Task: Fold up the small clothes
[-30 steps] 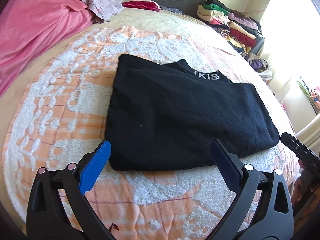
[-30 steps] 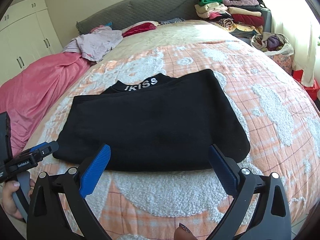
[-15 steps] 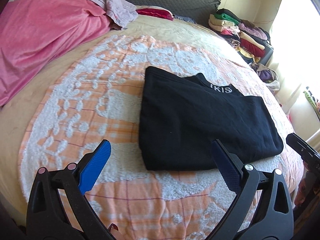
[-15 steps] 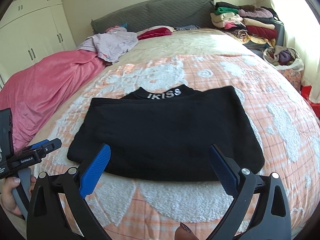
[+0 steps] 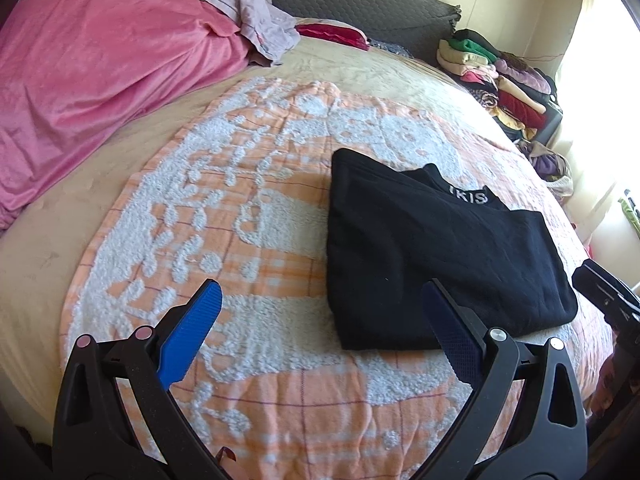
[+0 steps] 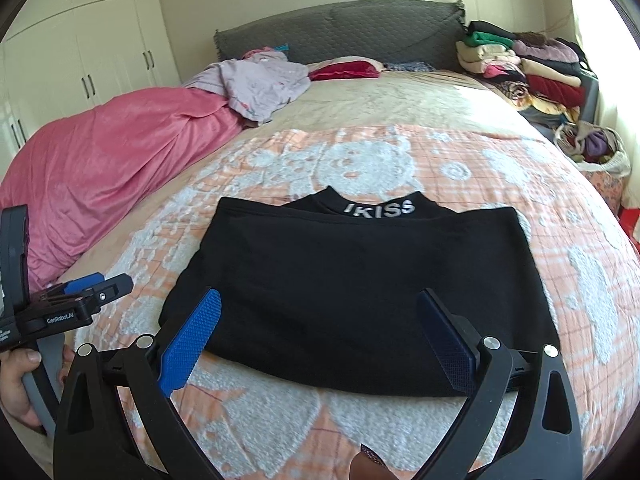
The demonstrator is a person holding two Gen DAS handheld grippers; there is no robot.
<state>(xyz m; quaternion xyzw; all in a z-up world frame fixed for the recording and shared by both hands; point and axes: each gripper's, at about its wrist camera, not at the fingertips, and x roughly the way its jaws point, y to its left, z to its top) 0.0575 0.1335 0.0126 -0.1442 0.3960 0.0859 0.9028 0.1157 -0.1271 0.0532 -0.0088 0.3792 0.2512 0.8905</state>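
A folded black knit top (image 6: pixel 356 292) lies on the orange-and-white tufted bedspread (image 6: pixel 500 184); left of it, a rumpled pink blanket (image 6: pixel 108 160); behind-right, stacked folded clothes (image 6: pixel 528 76).

A fuzzy orange-and-white plaid blanket (image 6: pixel 460 168) lies spread over the beige bedsheet (image 6: pixel 400 96). Along the bed's left side a shiny pink quilt (image 6: pixel 112 156) is heaped up, with a crumpled pale lilac garment (image 6: pixel 256 84) resting on its far end. Just beyond that, a dark red pillow (image 6: pixel 346 69) sits against the grey quilted headboard (image 6: pixel 340 26). At the far right corner stands a stack of folded clothes in mixed colours (image 6: pixel 528 68), near a white bag stuffed with fabric (image 6: pixel 596 148). White wardrobe doors with dark handles (image 6: pixel 80 52) line the left wall.
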